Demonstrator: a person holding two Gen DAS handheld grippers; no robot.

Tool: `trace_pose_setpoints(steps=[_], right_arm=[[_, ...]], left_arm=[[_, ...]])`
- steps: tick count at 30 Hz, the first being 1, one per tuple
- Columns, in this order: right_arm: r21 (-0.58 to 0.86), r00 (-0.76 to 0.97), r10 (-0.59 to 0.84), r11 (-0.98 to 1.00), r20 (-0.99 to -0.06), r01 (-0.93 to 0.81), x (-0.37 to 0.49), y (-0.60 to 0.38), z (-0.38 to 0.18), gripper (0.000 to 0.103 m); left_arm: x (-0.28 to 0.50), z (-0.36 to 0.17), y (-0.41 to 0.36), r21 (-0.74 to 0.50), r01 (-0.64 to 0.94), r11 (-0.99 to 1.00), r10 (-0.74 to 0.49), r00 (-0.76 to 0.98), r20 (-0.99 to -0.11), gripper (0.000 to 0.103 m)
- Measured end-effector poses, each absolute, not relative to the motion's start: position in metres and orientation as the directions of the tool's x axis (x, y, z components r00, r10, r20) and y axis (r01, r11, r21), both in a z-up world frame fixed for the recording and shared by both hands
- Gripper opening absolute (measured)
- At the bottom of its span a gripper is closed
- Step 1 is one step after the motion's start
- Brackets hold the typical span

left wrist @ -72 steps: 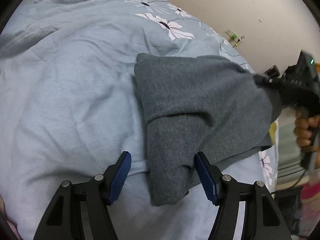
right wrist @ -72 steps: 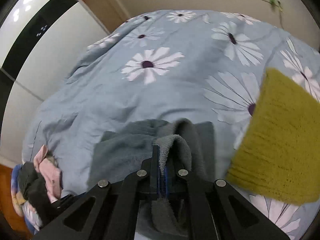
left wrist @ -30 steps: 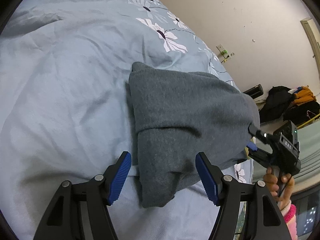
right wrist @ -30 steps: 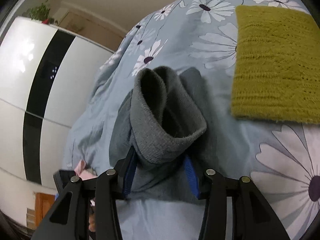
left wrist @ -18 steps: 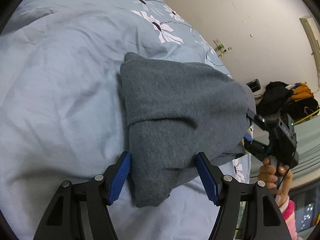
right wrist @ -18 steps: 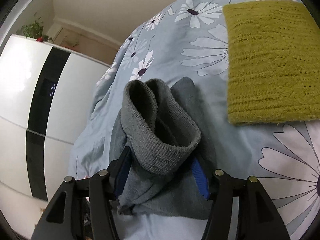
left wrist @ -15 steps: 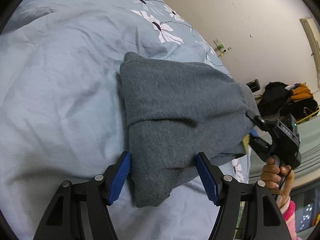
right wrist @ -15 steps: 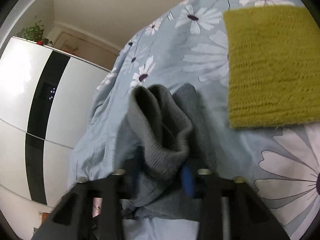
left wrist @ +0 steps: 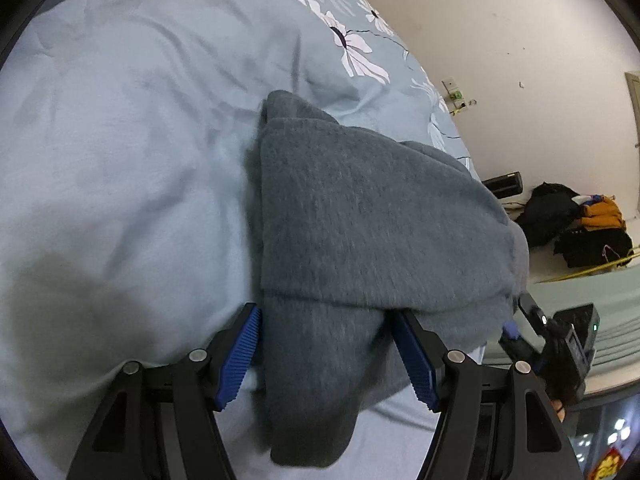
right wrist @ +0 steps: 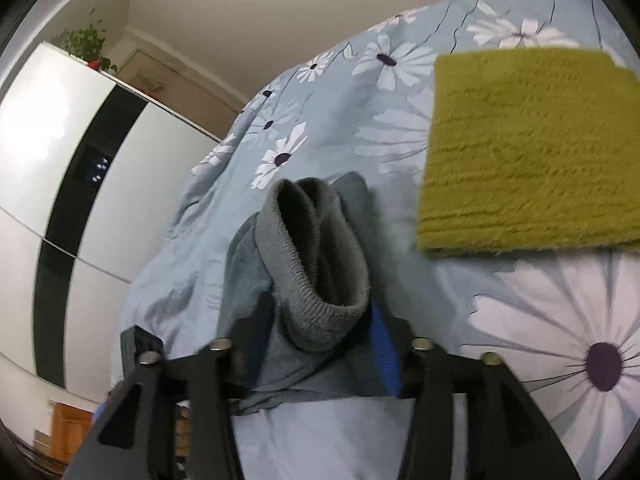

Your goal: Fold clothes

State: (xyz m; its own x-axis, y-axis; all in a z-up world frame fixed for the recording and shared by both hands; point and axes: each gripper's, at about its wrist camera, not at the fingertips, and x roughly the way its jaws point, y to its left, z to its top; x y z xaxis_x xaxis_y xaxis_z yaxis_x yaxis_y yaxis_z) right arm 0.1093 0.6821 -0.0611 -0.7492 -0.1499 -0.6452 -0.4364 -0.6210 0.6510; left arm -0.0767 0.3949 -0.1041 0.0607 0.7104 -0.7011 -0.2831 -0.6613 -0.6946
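A folded grey sweater (left wrist: pixel 360 220) lies on the blue daisy-print duvet (left wrist: pixel 120 140). My left gripper (left wrist: pixel 326 356) is open and straddles the sweater's near end, which fills the gap between the blue pads (left wrist: pixel 240 352). In the right wrist view the sweater's ribbed cuff (right wrist: pixel 320 280) stands up in a loop between the jaws of my right gripper (right wrist: pixel 320 344). Those jaws are opening and the pads sit beside the cuff without pinching it. The right gripper (left wrist: pixel 516 328) also shows at the sweater's far right edge in the left wrist view.
A folded mustard knit (right wrist: pixel 528 152) lies on the duvet (right wrist: pixel 560 320), to the right of the sweater. A white and black wardrobe (right wrist: pixel 60 160) stands beyond the bed. Dark clothes (left wrist: pixel 580 224) are piled on the floor by the wall.
The left gripper came lower and closer, so the sweater's end now fills its gap. The right jaws narrowed on the cuff, then spread again. The right gripper shifted slightly.
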Motion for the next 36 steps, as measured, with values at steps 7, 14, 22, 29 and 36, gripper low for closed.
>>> trace_pose_setpoints(steps=[7,14,22,29,36], right_arm=[[0.724,-0.713,-0.288,-0.539,-0.639,-0.431,0.101,0.689,-0.101,0.075],[0.757,-0.763,-0.259,-0.503,-0.593,-0.417,0.089,0.701,-0.103,0.082],[0.714,-0.743,-0.227,-0.545,-0.629,-0.438,0.08,0.684,-0.083,0.032],[0.747,-0.817,-0.275,-0.613,-0.508,-0.258,0.117,0.657,-0.02,0.026],[0.698,-0.716,-0.291,-0.613,-0.634,-0.369,0.16,0.644,-0.075,0.027]], left_arm=[[-0.08,-0.113,0.405,-0.709,-0.275,-0.649,0.714,0.102,-0.693,0.073],[-0.084,-0.113,0.399,-0.745,-0.21,-0.634,0.745,0.096,-0.66,0.069],[-0.083,-0.089,0.395,-0.71,-0.237,-0.663,0.723,0.045,-0.69,0.027],[-0.051,-0.003,0.369,-0.688,-0.455,-0.566,0.778,-0.019,-0.628,0.025],[-0.02,-0.061,0.375,-0.619,-0.479,-0.622,0.656,0.112,-0.746,0.026]])
